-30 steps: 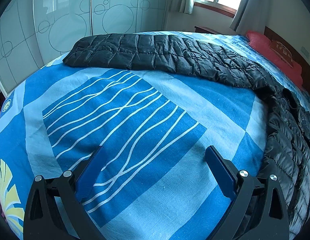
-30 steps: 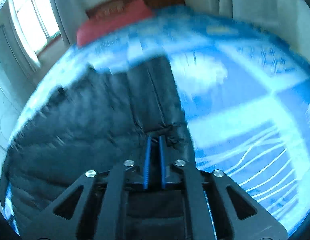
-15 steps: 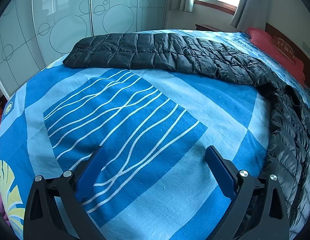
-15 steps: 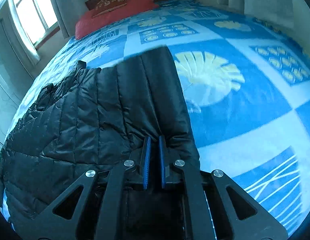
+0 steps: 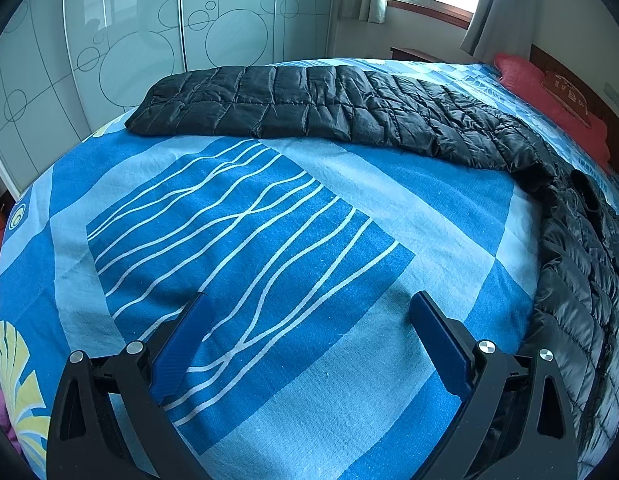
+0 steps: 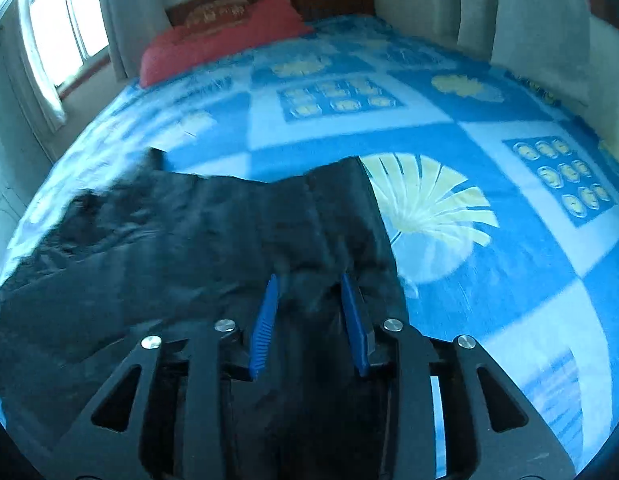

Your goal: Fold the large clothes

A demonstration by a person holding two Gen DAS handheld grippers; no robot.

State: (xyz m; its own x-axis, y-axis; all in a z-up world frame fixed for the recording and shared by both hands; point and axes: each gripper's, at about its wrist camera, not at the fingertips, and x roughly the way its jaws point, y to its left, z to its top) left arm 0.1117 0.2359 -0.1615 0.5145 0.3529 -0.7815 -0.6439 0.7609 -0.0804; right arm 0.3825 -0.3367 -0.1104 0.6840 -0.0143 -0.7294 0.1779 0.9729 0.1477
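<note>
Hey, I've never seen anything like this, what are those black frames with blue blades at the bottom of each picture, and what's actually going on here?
Those are two hand-held grippers; a person carries one in each hand, and a small wide-angle camera on each looks forward along its blue fingers. That is why the room looks bulged.

One picture comes from the left gripper. Its jaws stand wide apart over the blue patterned bedspread, holding nothing. A long black quilted jacket stretches across the far side of the bed and curves down the right.

The other picture comes from the right gripper, and it is blurry. Its jaws are parted with a bit of the jacket between them, so no firm grip shows. A red pillow lies at the headboard.

The job is folding that jacket.
</note>
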